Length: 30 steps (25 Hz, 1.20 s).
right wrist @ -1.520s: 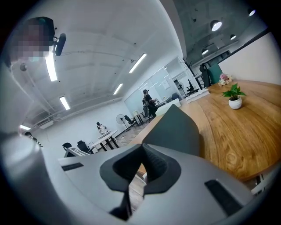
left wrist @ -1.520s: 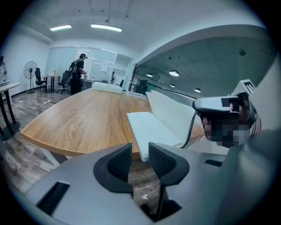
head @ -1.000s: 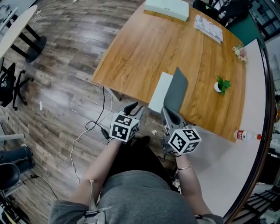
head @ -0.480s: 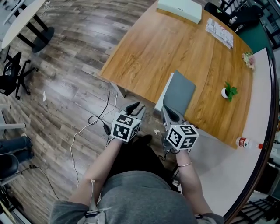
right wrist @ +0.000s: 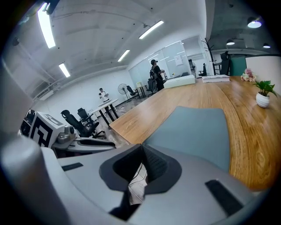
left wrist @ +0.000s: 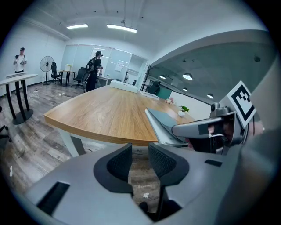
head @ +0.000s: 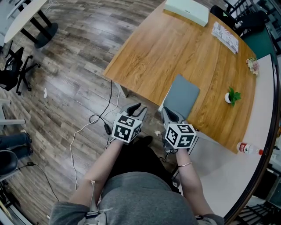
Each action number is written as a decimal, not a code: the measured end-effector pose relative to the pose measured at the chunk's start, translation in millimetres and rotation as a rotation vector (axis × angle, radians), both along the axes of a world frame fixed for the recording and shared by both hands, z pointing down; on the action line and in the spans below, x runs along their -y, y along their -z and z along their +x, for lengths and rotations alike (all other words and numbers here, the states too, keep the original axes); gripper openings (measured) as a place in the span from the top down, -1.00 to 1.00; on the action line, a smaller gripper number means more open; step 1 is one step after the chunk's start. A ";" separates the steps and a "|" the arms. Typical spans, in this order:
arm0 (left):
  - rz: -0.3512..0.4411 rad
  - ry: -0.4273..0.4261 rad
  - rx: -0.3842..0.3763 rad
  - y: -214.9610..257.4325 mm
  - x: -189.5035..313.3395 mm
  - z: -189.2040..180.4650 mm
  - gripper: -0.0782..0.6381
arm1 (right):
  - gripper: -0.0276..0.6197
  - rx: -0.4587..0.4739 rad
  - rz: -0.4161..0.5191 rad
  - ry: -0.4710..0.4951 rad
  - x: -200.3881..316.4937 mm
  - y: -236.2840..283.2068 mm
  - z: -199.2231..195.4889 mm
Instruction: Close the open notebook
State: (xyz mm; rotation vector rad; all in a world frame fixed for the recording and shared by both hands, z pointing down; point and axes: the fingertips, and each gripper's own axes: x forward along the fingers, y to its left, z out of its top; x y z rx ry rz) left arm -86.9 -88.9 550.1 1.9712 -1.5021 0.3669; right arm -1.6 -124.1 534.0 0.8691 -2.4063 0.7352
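1. Lying at the near edge of the wooden table (head: 149, 52), the notebook (head: 181, 96) has its grey cover lowered over the white pages
2. Right gripper (head: 166, 112): fingers pressed together with nothing between them, tips pointing at the notebook's near edge; whether they touch it cannot be told
3. Left gripper (head: 137, 110): fingers spread and empty, held just beside the right gripper, off the table edge and above the floor (head: 66, 88)
4. Potted plant (head: 231, 96): upright on the table, to the right of the notebook and apart from it
5. White box (head: 186, 11): at the far end of the table, well apart from the notebook
6. Bottle (head: 246, 148): lying on the white surface at the right
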 end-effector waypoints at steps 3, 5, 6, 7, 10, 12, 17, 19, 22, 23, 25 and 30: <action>0.000 0.004 -0.002 0.0 0.6 -1.9 0.43 | 0.85 -0.016 0.001 0.002 0.1 -4.3 -2.4; 0.000 0.007 -0.004 0.3 0.9 -3.5 0.43 | 0.83 -0.019 -0.002 0.005 -0.1 -6.4 -4.1; -0.001 0.008 -0.004 0.3 1.3 -4.2 0.43 | 0.82 -0.019 -0.005 0.007 -0.2 -7.3 -4.9; -0.001 0.009 -0.004 0.2 1.6 -4.7 0.43 | 0.81 -0.018 -0.008 0.010 -0.5 -8.1 -5.7; -0.004 0.010 -0.001 -0.7 2.0 -5.4 0.43 | 0.75 -0.013 -0.017 0.021 -2.0 -9.5 -7.3; -0.006 0.007 0.002 -1.3 2.1 -5.9 0.43 | 0.72 -0.009 -0.022 0.027 -3.2 -9.7 -8.5; -0.006 -0.002 0.004 0.6 5.2 -4.2 0.43 | 0.57 0.002 -0.029 0.054 -7.9 -7.5 -12.4; -0.001 -0.010 0.005 3.0 7.6 -2.7 0.43 | 0.53 0.011 -0.022 0.060 -9.9 -3.2 -13.2; 0.013 -0.024 0.005 8.6 12.8 0.0 0.43 | 0.51 0.036 -0.012 0.051 -11.2 5.8 -11.6; 0.017 -0.031 0.006 10.5 14.2 1.4 0.43 | 0.51 0.048 -0.011 0.042 -11.4 9.3 -9.8; 0.027 -0.047 0.008 14.5 17.0 5.0 0.43 | 0.51 0.076 -0.011 0.017 -11.9 16.1 -4.6; 0.054 -0.089 0.004 27.5 27.9 16.4 0.43 | 0.56 0.142 -0.001 -0.074 -8.2 32.8 14.7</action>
